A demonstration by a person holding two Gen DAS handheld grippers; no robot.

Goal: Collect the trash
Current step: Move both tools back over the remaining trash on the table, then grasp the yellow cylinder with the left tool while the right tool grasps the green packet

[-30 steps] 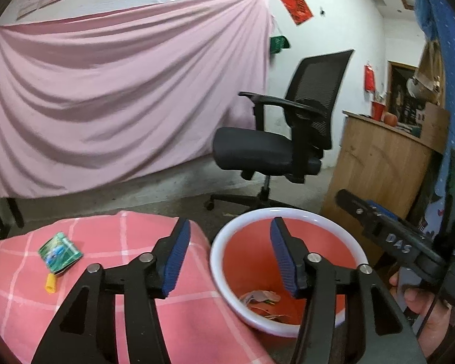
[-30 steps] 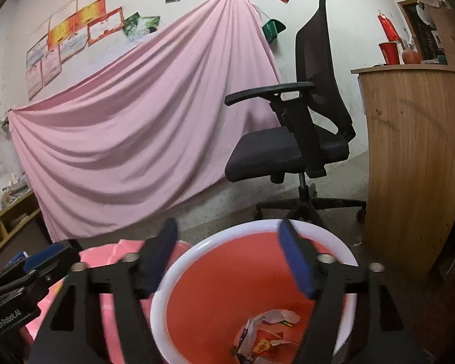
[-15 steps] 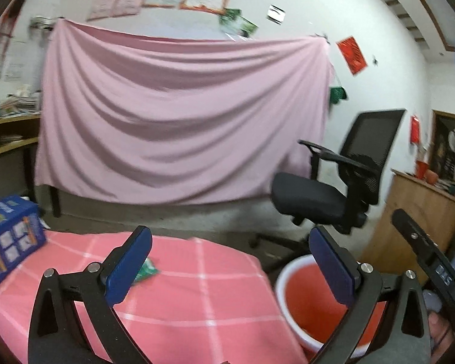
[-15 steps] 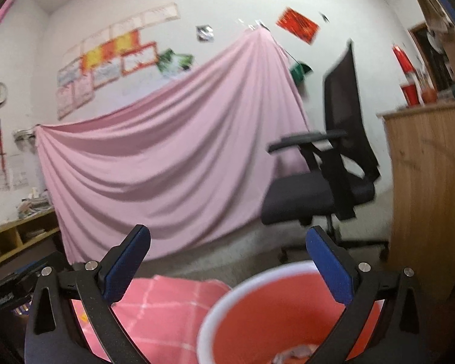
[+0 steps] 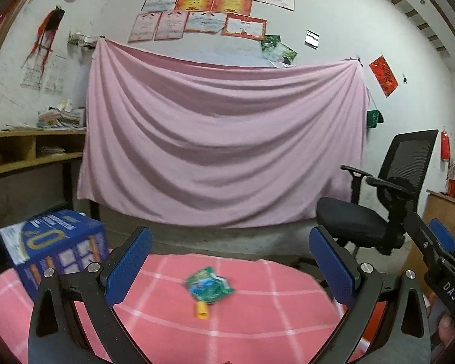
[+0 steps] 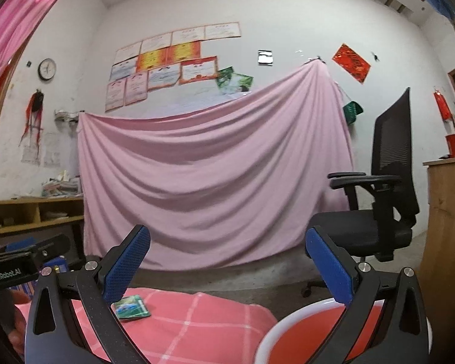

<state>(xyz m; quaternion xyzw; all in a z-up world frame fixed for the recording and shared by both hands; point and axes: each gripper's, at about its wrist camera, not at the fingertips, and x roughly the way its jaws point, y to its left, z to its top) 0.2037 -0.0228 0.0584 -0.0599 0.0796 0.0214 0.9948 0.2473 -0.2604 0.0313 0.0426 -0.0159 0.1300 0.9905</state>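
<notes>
Ahead of left gripper [image 5: 230,262]: jaws are set wide, nothing is held; the green wrapper [image 5: 208,285] lies between and beyond the pads on the pink checked cloth [image 5: 257,318], with a small yellow piece [image 5: 202,309] touching its near edge.
Left-view risk: if only the wrapper is pinched, the yellow piece may be left behind; the cloth may be caught if the pads are brought down too deep.
Left-view only: the blue box [image 5: 53,250] to the left of the claw, and the yellow piece.
Ahead of right gripper [image 6: 227,262]: jaws are likewise wide and empty; the wrapper [image 6: 131,306] is seen just inside the left pad.
Right-view risk: the bin's rim may be knocked by the right finger.
Right-view only: the red bin [image 6: 312,336] with its white rim, low and to the right; its contents are hidden.
</notes>
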